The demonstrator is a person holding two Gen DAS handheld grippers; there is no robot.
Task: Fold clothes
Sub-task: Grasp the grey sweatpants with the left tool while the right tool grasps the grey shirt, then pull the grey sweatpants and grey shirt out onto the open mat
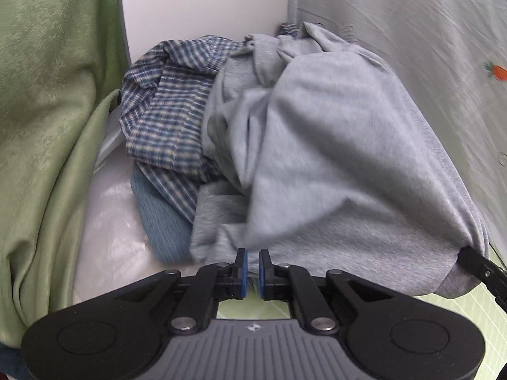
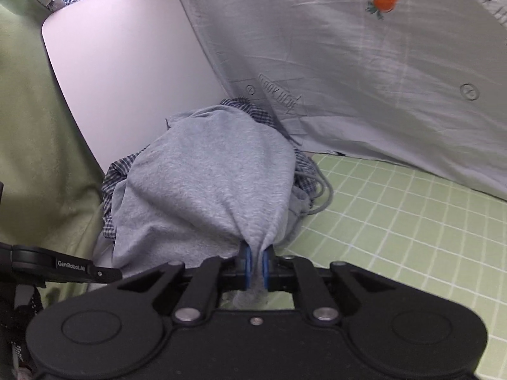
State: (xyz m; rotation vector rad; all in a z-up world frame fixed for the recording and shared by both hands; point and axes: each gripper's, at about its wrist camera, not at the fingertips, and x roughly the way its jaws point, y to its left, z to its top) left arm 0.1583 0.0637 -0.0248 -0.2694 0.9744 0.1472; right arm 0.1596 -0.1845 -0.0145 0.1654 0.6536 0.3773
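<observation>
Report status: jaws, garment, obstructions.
Right gripper shut on grey garment. Left gripper shut on its edge. Plaid shirt tangled underneath.

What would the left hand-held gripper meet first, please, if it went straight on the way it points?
Most likely the grey garment, heaped directly ahead of the left hand-held gripper; its hem already lies at the pads.

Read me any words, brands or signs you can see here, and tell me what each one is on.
"GenRobot.AI": on the black arm of the left gripper, seen from the right wrist.
"LOOK HERE": inside an arrow printed on the grey sheet; blurred, so a likely reading.
Letters at that sheet's top right corner: cut off, unreadable.
Small emblem on the left gripper's grey body: no words.
</observation>
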